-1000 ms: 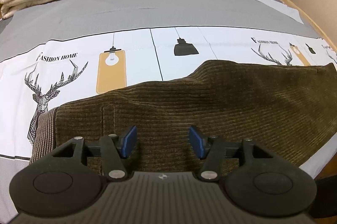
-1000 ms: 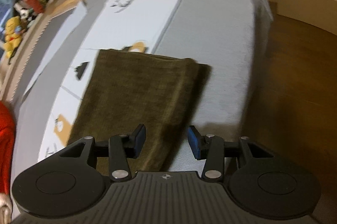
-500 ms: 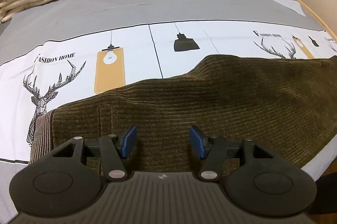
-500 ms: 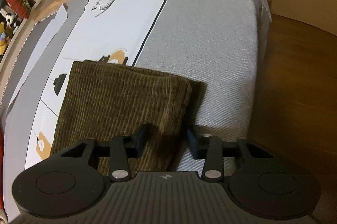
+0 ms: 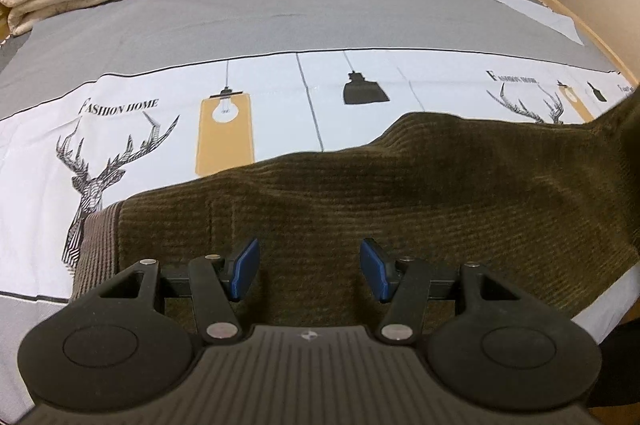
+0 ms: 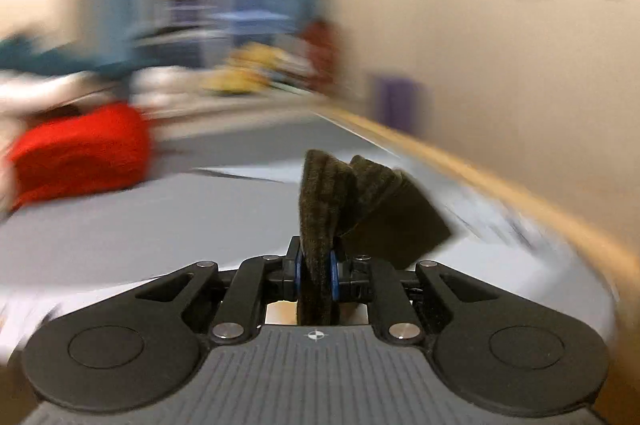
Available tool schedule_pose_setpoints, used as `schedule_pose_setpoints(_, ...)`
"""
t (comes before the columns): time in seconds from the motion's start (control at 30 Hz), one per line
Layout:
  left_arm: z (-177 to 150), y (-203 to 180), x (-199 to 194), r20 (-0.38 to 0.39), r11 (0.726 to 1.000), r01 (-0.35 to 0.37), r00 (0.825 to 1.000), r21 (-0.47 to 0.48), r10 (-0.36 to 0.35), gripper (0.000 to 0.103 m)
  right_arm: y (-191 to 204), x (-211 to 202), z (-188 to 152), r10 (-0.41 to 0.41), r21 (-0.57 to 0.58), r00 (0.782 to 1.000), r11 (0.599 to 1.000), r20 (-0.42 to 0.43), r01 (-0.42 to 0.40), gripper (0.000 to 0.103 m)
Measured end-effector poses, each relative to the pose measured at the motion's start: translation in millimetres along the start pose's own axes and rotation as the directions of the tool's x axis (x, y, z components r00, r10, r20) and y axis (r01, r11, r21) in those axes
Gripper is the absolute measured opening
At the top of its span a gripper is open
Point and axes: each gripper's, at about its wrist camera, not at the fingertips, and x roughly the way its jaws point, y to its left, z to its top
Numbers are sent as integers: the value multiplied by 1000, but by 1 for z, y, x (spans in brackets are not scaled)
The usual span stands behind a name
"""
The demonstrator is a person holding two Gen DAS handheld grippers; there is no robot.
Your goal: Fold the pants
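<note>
Now pants (image 6: 320,209) sit pinched between closing right fingers (image 6: 298,273).

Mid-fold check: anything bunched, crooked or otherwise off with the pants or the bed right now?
Nothing is damaged or spilled. One oddity: the right gripper is closing on a bunched, twisted wad of the brown corduroy pants, not a flat hem. The left gripper hangs open over the waistband end, gripping nothing.

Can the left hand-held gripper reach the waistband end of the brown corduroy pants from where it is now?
Probably yes. The left hand-held gripper is open over the brown corduroy pants, and the ribbed waistband lies uncovered just beside its left finger.
</note>
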Motion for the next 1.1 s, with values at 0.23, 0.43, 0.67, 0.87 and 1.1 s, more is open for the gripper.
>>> schedule_pose_setpoints(0.23, -5, 15, -5, -5, 999, -9, 1000, -39, 9, 62, 191, 20, -109, 324, -336, 811, 788, -486, -516, 16)
schedule_pose_setpoints(0.43, -6, 21, -8, -12, 997, -2, 1000, -72, 1, 64, 226, 6, -140, 287, -488, 787, 654, -547, -578, 24)
schedule_pose_setpoints(0.67, -2, 12, -5, -12, 998, 21, 1000, -51, -21, 66, 200, 2, -105, 459, -254, 726, 726, -513, -639, 40)
schedule_pose_setpoints(0.87, 1, -3, -1, -16, 999, 32, 999, -23, -32, 66, 188, 22, -100, 480, -102, 733, 800, -483, -591, 43)
schedule_pose_setpoints(1.1, 1, -13, 3, -32, 999, 32, 999, -12, -33, 66, 213, 40, -119, 474, -143, 676, 750, -564, -645, 47)
